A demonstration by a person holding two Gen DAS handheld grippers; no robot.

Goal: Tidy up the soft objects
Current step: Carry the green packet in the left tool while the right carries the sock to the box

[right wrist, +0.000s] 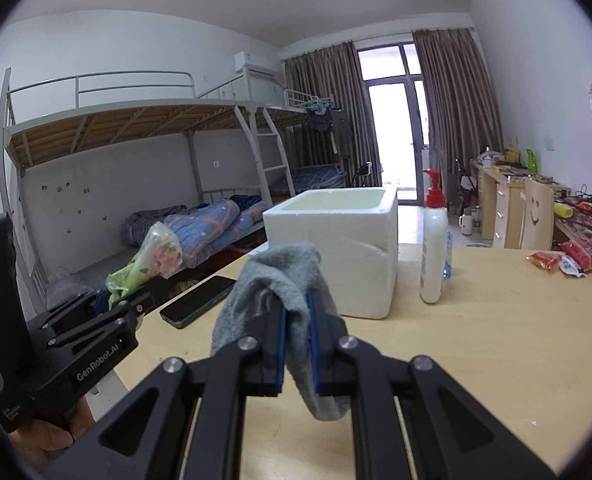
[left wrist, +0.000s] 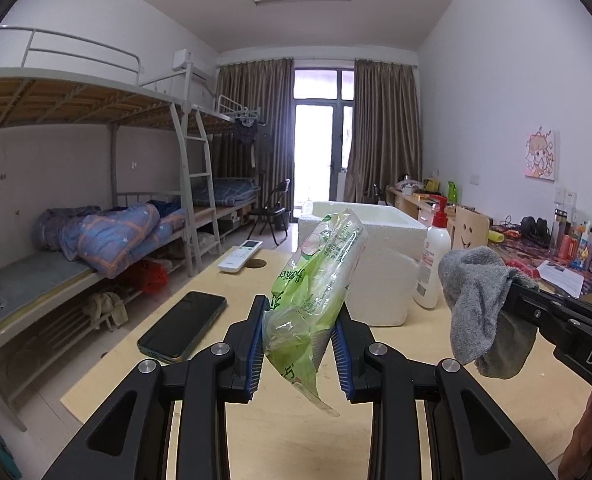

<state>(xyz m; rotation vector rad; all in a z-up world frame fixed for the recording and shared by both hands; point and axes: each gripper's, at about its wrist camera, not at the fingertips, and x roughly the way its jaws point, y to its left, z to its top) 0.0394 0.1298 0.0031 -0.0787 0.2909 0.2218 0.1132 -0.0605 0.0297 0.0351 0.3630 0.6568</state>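
Grey and limp, the sock hangs pinched between the nearly closed jaws of the right gripper, both ends drooping above the table. Beside it, the left gripper stands partly open but clamped on a green plastic pack, probably tissues or wipes, which juts up and forward with a loose tail of film dangling below the pads. Both items are held clear of the table, just short of the white foam box, which looks to be where they belong. A phone lies on the table to the left, a remote beyond it, and a pump bottle stands upright just right of the box. The risks from here, as I judge them: the slick pack could slide out of its grip, since only its lower part is caught; the sock's trailing end might snag the box rim and drape over it rather than fall in; and the right gripper could knock the bottle over.
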